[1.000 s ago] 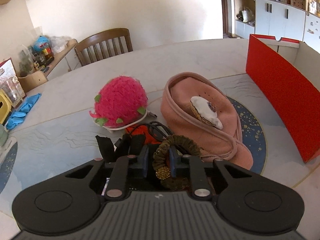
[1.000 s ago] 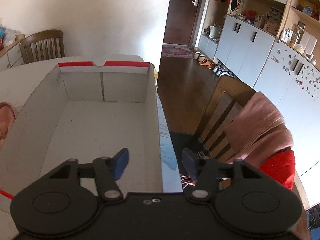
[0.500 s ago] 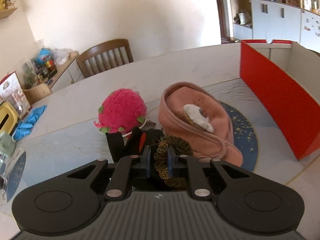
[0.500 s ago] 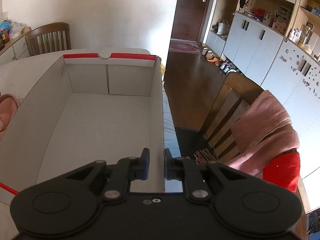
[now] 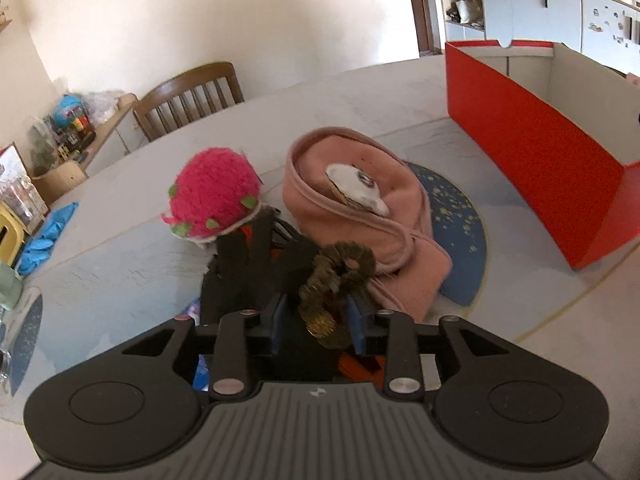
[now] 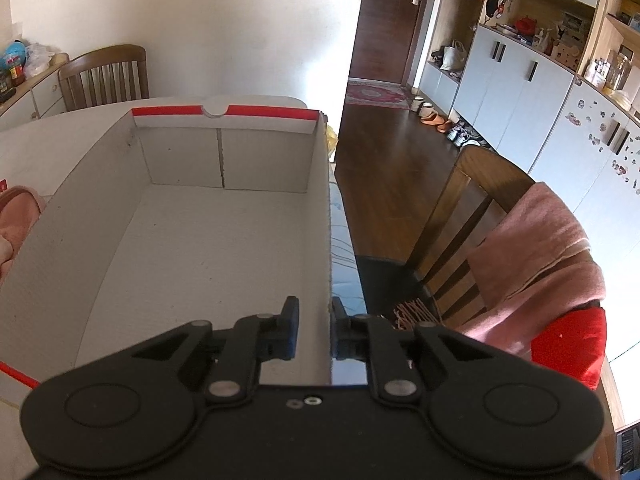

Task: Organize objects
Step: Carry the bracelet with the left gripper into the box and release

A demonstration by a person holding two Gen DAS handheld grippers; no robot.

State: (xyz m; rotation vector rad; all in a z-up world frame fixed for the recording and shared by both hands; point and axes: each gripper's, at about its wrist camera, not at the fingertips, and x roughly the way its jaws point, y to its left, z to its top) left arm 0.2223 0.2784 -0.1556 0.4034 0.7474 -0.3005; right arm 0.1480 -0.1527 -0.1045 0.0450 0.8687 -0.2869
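Observation:
My left gripper has an olive-gold scrunchie between its pads, with a black glove bunched against the left pad. Its jaws are opening, and both items still fill the gap. Just beyond lie a fuzzy pink strawberry hat and a folded pink fleece hat bearing a white patch. The red cardboard box stands to the right. My right gripper straddles the box's right wall, one finger inside and one outside, shut on it. Nothing shows on the box's pale floor.
A round blue placemat lies under the fleece hat. A wooden chair stands at the table's far side, and blue cloth lies at the left edge. Right of the box, a chair draped with a pink scarf stands close.
The left gripper has drawn back from the hats and its jaws have widened around the scrunchie and glove. The right jaws came together on the box wall, then stayed put.

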